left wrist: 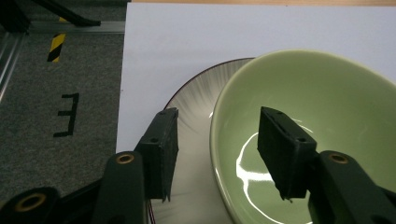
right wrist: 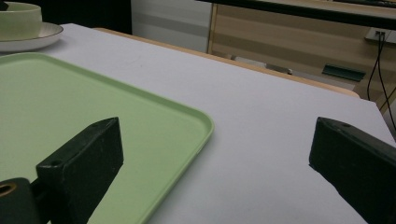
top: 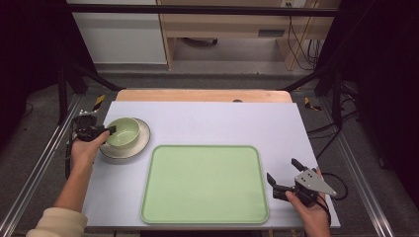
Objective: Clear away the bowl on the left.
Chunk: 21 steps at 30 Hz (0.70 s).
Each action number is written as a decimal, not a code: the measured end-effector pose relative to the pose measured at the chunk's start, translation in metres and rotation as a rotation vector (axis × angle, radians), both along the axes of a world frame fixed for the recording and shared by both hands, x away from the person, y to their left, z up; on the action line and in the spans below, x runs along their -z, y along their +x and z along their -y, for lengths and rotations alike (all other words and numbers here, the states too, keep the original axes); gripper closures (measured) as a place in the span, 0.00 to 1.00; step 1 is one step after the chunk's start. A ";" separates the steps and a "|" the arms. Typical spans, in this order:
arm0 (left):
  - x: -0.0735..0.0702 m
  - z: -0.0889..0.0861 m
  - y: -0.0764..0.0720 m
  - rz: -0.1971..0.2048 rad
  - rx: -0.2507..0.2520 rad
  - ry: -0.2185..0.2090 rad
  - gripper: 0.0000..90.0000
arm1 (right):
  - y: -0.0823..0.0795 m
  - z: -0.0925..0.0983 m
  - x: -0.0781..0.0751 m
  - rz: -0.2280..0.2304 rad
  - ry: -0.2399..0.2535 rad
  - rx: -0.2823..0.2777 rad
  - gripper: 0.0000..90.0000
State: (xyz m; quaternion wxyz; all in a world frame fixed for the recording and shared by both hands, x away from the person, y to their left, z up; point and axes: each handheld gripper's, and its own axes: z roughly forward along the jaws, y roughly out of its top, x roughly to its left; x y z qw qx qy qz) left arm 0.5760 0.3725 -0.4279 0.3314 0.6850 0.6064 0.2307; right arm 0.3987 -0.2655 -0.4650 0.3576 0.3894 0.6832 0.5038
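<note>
Hand-held gripper (left wrist: 217,156) straddles one bowl's (left wrist: 327,107) rim; one plate (left wrist: 198,100).

The bowl (top: 123,132) sat on a plate (top: 141,143) at the surface's (top: 207,121) left side, just beyond the tray's (top: 205,183) far-left corner. The tray lay in the near middle. The left hand-held gripper (top: 109,130) straddled the bowl's left rim, one jaw inside, one outside over the plate. The right hand-held gripper (top: 282,170) hung just right of the tray.

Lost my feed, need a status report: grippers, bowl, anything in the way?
Left gripper straddling green bowl rim, pads not yet pressing. Right gripper open, idle beside tray. Bowl sits on plate. Nothing in the way.
</note>
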 end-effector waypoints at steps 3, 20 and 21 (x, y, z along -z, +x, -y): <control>0.002 -0.001 -0.001 -0.013 -0.008 -0.006 0.59 | 0.000 0.000 0.000 -0.002 0.000 -0.001 0.04; 0.004 0.000 0.000 -0.072 -0.022 0.001 0.83 | 0.000 0.000 0.000 -0.012 0.003 -0.005 0.04; 0.005 0.001 0.000 -0.075 -0.019 0.001 0.85 | 0.000 0.000 0.000 -0.012 0.003 -0.006 0.04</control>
